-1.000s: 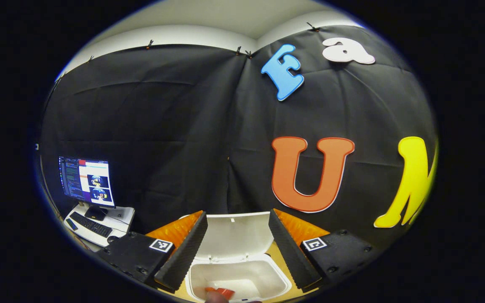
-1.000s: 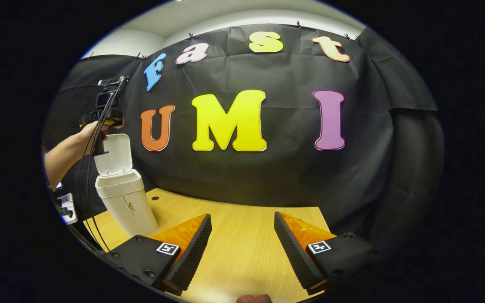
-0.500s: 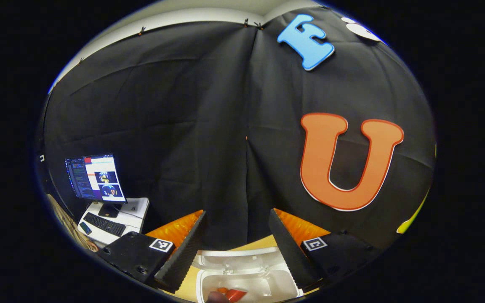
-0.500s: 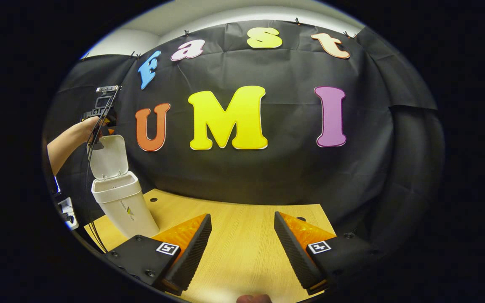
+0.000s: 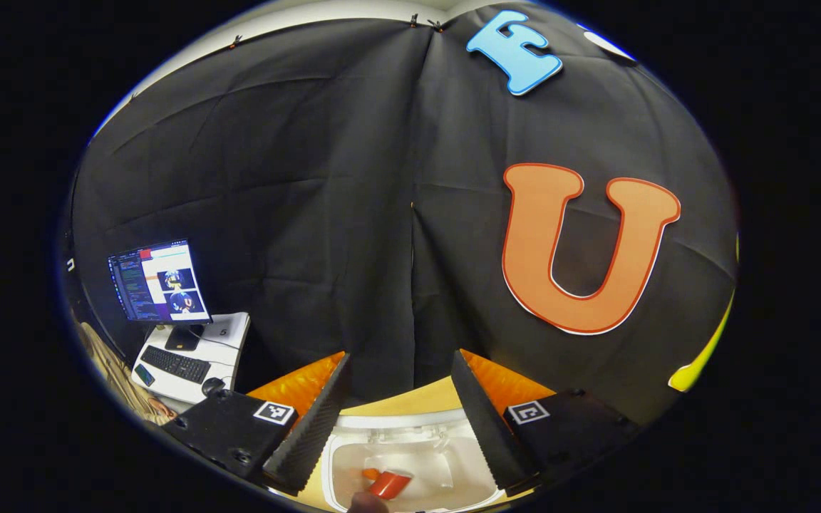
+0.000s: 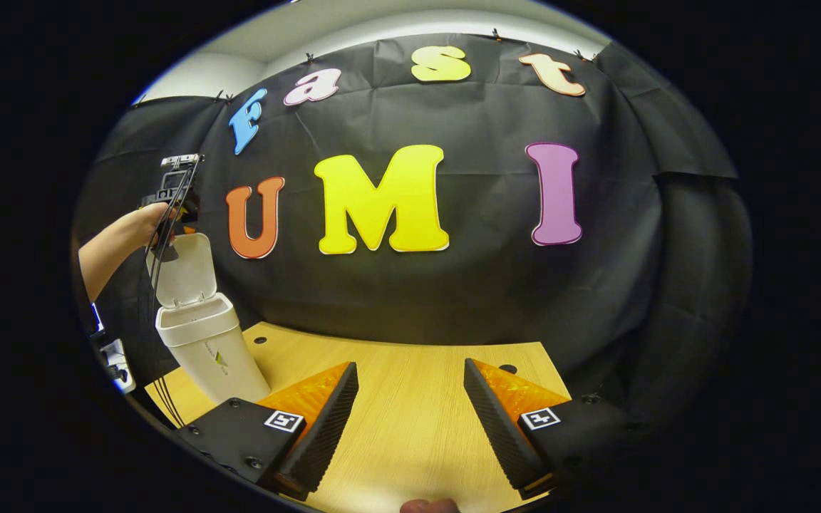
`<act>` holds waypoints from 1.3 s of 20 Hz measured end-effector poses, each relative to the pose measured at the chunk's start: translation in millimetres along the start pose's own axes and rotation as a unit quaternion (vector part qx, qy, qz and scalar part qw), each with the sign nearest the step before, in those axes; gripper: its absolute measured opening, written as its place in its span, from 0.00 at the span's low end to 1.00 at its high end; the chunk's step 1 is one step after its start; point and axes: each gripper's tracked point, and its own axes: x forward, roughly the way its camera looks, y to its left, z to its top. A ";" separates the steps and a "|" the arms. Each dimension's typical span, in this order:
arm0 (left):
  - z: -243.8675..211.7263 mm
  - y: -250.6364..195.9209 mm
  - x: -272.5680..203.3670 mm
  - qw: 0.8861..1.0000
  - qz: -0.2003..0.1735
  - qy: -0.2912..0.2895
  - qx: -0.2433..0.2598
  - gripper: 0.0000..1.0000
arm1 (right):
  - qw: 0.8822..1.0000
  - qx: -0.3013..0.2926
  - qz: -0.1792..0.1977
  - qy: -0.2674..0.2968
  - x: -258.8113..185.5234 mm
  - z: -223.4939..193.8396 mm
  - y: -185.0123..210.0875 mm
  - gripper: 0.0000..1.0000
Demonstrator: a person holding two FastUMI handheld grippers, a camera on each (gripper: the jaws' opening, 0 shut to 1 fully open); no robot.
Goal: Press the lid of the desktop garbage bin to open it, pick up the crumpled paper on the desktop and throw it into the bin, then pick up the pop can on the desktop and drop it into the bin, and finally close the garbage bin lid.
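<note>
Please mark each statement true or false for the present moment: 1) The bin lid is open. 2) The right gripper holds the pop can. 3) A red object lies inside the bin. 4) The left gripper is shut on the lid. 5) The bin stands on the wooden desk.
1) True: the lid stands raised above the bin.
2) False: the right gripper is open and holds nothing, over the bare desk.
3) True: a red object, likely the pop can, lies inside.
4) False: the left gripper is open above the bin's mouth, with nothing between its fingers.
5) True.
</note>
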 end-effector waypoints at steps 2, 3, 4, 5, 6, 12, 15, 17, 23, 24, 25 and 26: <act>-10.6 -0.3 -11.7 1.000 0.003 -0.002 0.000 0.93 | 1.000 0.003 0.004 0.001 -3.7 -2.2 -3.0 0.94; -17.9 -1.0 -17.9 1.000 0.003 -0.001 -0.005 0.92 | 1.000 0.003 0.007 0.001 -6.1 -2.6 -6.2 0.94; -24.1 -1.5 -23.8 1.000 0.003 0.000 -0.008 0.92 | 1.000 0.002 0.009 0.000 -8.6 -2.1 -9.3 0.94; -29.8 -1.0 -28.8 1.000 0.003 0.002 -0.012 0.92 | 1.000 0.002 0.009 -0.001 -11.6 -2.0 -11.6 0.94; -36.4 -1.7 -35.0 1.000 0.002 0.003 -0.016 0.92 | 1.000 0.003 0.010 -0.003 -13.5 -1.2 -15.3 0.94; -84.6 -11.8 -68.0 1.000 -0.002 -0.005 0.000 0.92 | 1.000 0.001 0.006 0.008 -26.3 -9.7 -36.6 0.94; -113.3 -11.4 -76.8 1.000 -0.007 0.009 -0.013 0.92 | 1.000 0.003 0.001 0.009 -30.3 -10.5 -45.1 0.94; -131.2 -10.5 -80.2 1.000 -0.007 0.021 -0.009 0.92 | 1.000 0.002 -0.002 0.012 -32.8 -13.3 -47.8 0.94; -174.6 -11.2 -85.3 0.999 -0.009 0.040 0.001 0.91 | 1.000 -0.007 -0.001 0.014 -39.8 -15.7 -47.4 0.94; -177.0 -12.5 -85.2 0.999 -0.009 0.037 0.003 0.91 | 1.000 -0.008 -0.001 0.016 -39.4 -16.8 -47.3 0.94; -178.2 -12.8 -85.5 0.999 -0.011 0.034 0.005 0.91 | 1.000 -0.009 -0.001 0.018 -39.8 -18.0 -46.9 0.94; -179.4 -13.8 -86.7 0.999 -0.012 0.030 0.004 0.91 | 1.000 -0.009 -0.001 0.019 -39.7 -18.5 -46.5 0.92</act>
